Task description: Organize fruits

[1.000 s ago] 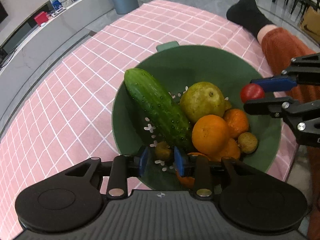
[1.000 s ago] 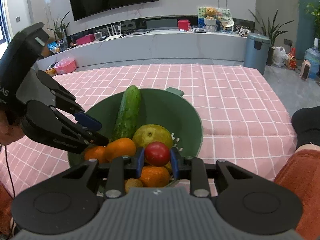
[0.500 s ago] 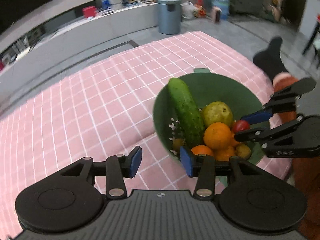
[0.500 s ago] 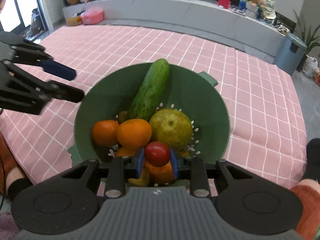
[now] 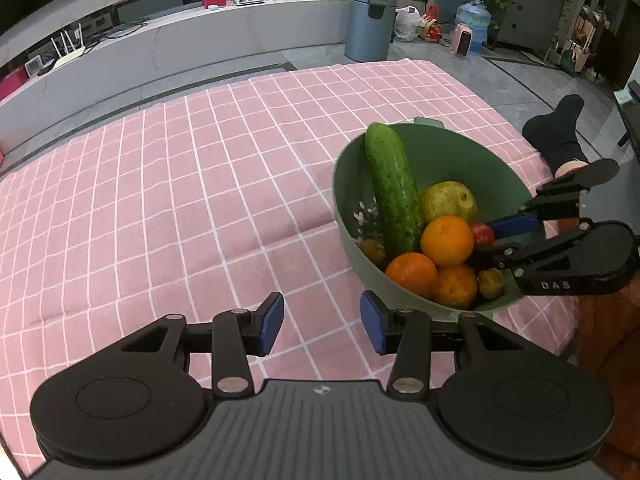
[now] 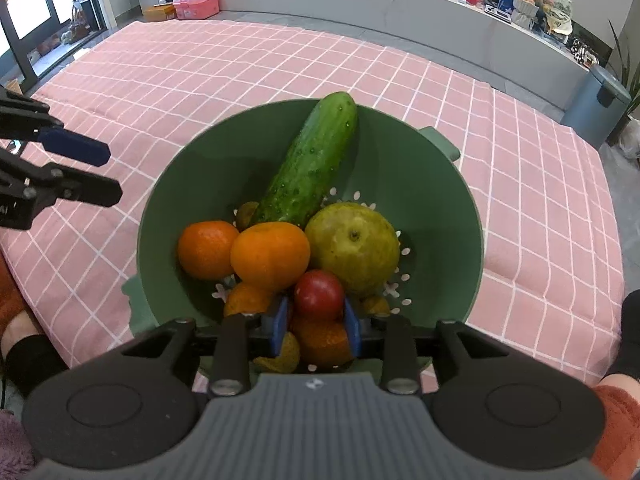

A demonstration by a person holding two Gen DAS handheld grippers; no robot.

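Observation:
A green colander bowl (image 5: 460,152) (image 6: 200,168) stands on the pink checked cloth. It holds a cucumber (image 5: 394,196) (image 6: 310,164), a green pear (image 5: 448,202) (image 6: 354,244), several oranges (image 5: 447,240) (image 6: 270,256) and small brown fruits (image 5: 491,282). A red tomato (image 6: 319,295) (image 5: 483,234) rests on the orange pile between the jaws of my right gripper (image 6: 316,320) (image 5: 482,244), which are opening; a slim gap shows at the left pad. My left gripper (image 5: 322,328) (image 6: 112,174) hangs open over bare cloth left of the bowl, with nothing between its fingers.
The pink cloth (image 5: 180,208) stretches wide to the left of the bowl and behind it. A person's foot in a black sock (image 5: 560,136) and a rust-coloured leg (image 6: 616,420) lie at the cloth's right edge. A grey bin (image 5: 370,24) stands beyond the cloth.
My left gripper opened, let a small brown fruit go into the bowl and drew back left over the cloth. My right gripper lowered the tomato onto the oranges and its pads have eased apart.

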